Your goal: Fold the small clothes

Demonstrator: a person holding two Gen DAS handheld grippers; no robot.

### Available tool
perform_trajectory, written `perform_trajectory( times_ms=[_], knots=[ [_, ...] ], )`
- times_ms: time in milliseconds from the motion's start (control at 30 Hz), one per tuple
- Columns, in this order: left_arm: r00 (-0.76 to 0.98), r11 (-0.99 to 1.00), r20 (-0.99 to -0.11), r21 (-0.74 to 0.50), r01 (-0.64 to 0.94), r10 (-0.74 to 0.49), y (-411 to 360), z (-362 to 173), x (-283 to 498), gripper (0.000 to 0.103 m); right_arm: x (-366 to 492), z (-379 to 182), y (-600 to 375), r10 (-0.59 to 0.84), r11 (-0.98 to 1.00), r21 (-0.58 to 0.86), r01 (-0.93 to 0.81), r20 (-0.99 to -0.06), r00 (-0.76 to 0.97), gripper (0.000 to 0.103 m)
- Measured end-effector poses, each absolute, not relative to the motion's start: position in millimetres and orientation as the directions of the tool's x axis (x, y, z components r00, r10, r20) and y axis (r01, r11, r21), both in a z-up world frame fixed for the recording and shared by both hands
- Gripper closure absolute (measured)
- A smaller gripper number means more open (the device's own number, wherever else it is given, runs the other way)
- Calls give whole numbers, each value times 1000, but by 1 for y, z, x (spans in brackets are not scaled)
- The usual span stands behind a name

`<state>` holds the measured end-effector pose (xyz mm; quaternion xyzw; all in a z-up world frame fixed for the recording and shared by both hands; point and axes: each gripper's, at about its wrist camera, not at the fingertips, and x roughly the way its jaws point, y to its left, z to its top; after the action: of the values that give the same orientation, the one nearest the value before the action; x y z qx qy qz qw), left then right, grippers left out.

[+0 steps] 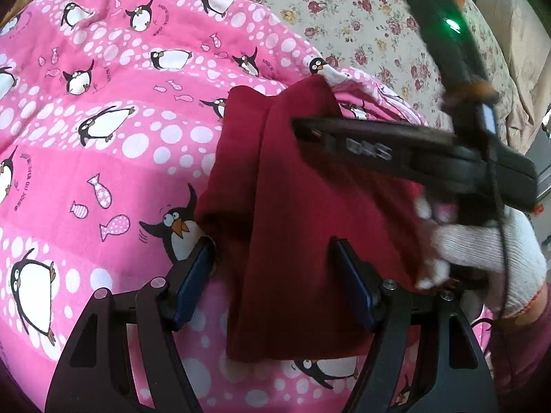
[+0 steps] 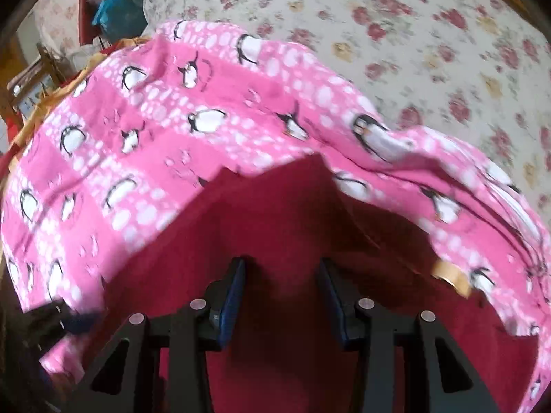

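Dark red garment [image 1: 292, 227] lies part-folded on pink penguin blanket [image 1: 103, 158]; left gripper [image 1: 272, 275] and right gripper [image 2: 280, 296] both apart, empty; best pinch one edge squarely, fold slowly.

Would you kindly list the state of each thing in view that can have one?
dark red garment: folded lengthwise, lying on the pink blanket, not gripped.
left gripper: open, fingers astride the garment's left part.
right gripper: open, over the garment, nothing between its fingers.
pink penguin blanket: spread out, rumpled at its far edge.
floral sheet: spread flat beneath the blanket.
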<state>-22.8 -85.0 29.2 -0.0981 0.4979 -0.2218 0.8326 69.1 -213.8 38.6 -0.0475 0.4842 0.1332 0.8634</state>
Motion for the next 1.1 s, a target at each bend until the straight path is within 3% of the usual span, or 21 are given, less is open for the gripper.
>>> perform_trajectory(
  times_ms=[200, 333, 467, 500, 633, 700, 767, 833, 933, 1033, 1100],
  knots=[
    [387, 847, -754, -479, 231, -531, -69, 33, -17, 31, 107, 14, -213, 279, 954, 198, -227, -865, 418, 57],
    [400, 832, -734, -528, 172, -548, -50, 35, -14, 31, 108, 30, -223, 331, 943, 286, -169, -854, 403, 57],
    [385, 830, -740, -531, 170, -552, -52, 33, -14, 31, 101, 44, -200, 368, 927, 300, -226, -842, 395, 57],
    [388, 837, -744, -518, 178, -543, -55, 33, -15, 31, 103, 41, -192, 358, 929, 284, -238, -853, 381, 54],
    [395, 846, -751, -500, 183, -529, -58, 31, -14, 31, 108, 26, -152, 252, 943, 142, -302, -897, 363, 24],
    [397, 848, -752, -500, 178, -526, -58, 29, -12, 31, 108, 21, -138, 195, 944, 68, -323, -905, 378, 23],
    [407, 846, -746, -504, 174, -528, -59, 29, -10, 31, 105, 20, -140, 193, 946, 60, -320, -895, 401, 27],
    [416, 845, -740, -503, 180, -529, -61, 29, -9, 31, 102, 23, -149, 187, 948, 51, -314, -887, 422, 52],
    [419, 833, -722, -513, 208, -550, -69, 30, -7, 31, 92, 31, -171, 257, 935, 111, -336, -866, 430, 68],
    [391, 793, -690, -545, 272, -609, -79, 31, -10, 33, 81, 42, -185, 305, 924, 151, -350, -845, 439, 75],
    [388, 774, -670, -548, 316, -633, -85, 35, -14, 47, 77, 48, -193, 322, 922, 171, -348, -838, 441, 77]
  ],
)
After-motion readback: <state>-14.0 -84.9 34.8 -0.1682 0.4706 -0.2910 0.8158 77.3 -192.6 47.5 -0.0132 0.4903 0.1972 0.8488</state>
